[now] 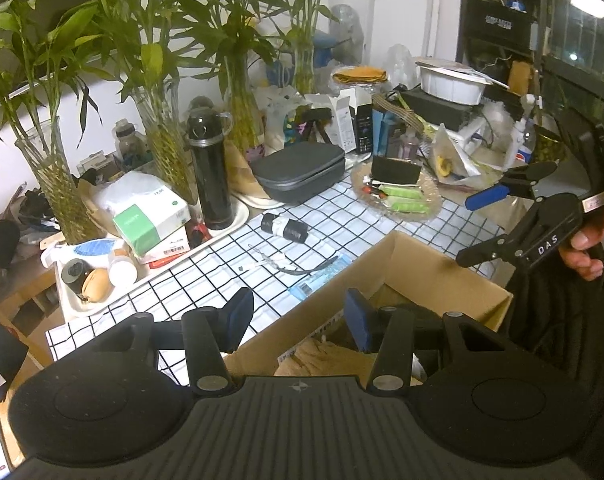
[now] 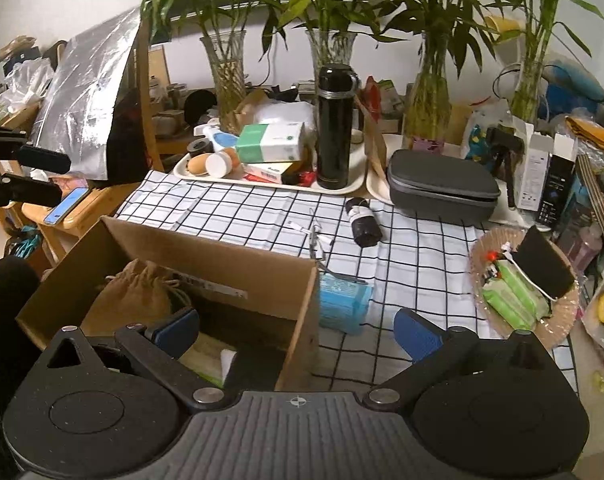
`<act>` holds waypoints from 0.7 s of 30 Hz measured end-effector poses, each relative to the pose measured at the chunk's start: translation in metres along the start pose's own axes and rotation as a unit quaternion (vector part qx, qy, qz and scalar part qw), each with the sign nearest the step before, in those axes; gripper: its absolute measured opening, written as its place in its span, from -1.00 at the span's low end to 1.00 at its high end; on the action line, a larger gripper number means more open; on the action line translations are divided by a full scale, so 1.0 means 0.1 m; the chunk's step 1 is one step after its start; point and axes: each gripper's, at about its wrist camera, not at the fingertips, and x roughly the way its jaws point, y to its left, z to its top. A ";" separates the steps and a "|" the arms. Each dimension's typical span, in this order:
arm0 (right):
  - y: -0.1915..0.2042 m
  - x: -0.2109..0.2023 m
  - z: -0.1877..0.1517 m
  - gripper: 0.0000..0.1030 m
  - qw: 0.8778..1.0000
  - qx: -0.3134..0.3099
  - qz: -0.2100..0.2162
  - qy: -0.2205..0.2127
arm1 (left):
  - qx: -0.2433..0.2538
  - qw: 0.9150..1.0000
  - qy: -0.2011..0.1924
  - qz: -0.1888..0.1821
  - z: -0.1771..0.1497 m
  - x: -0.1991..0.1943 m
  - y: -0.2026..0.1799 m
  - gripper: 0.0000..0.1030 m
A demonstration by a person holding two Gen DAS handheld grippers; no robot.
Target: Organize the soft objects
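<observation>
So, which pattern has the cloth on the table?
White tablecloth with black grid lines; right wrist view.

White wall [image 2: 62, 0], checked tablecloth [image 2: 421, 264], wooden shelf [image 2: 74, 216].

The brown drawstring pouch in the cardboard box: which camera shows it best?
The right wrist view: the pouch lies whole against the box's back wall, cord visible. In the left wrist view, only a tan patch shows between the gripper's fingers.
</observation>
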 end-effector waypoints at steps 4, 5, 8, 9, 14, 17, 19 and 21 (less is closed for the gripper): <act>-0.06 0.04 0.02 1.00 1.000 0.003 -0.011 -0.010 | 0.006 1.000 0.001 0.006 0.00 0.08 0.03 -0.05; -0.08 0.05 0.04 1.00 1.000 0.004 -0.014 -0.011 | 0.006 1.000 0.002 0.007 -0.01 0.10 0.04 -0.05; -0.14 0.11 0.06 1.00 1.000 0.009 -0.016 -0.010 | 0.003 1.000 0.004 0.007 -0.01 0.17 0.08 -0.05; -0.15 0.14 0.07 1.00 1.000 0.011 -0.017 -0.010 | 0.001 1.000 0.005 0.005 -0.01 0.19 0.10 -0.05; -0.23 0.26 0.12 1.00 1.000 0.015 -0.022 -0.009 | -0.011 1.000 0.006 0.003 -0.02 0.31 0.21 -0.05; -0.30 0.33 0.15 1.00 0.999 0.022 -0.021 -0.011 | -0.020 1.000 0.005 0.003 -0.02 0.37 0.30 -0.05; -0.35 0.37 0.18 1.00 0.999 0.028 -0.022 -0.013 | -0.026 1.000 0.003 0.004 -0.02 0.41 0.35 -0.05; -0.41 0.43 0.21 1.00 0.999 0.034 -0.022 -0.016 | -0.031 1.000 0.003 0.005 -0.02 0.45 0.41 -0.05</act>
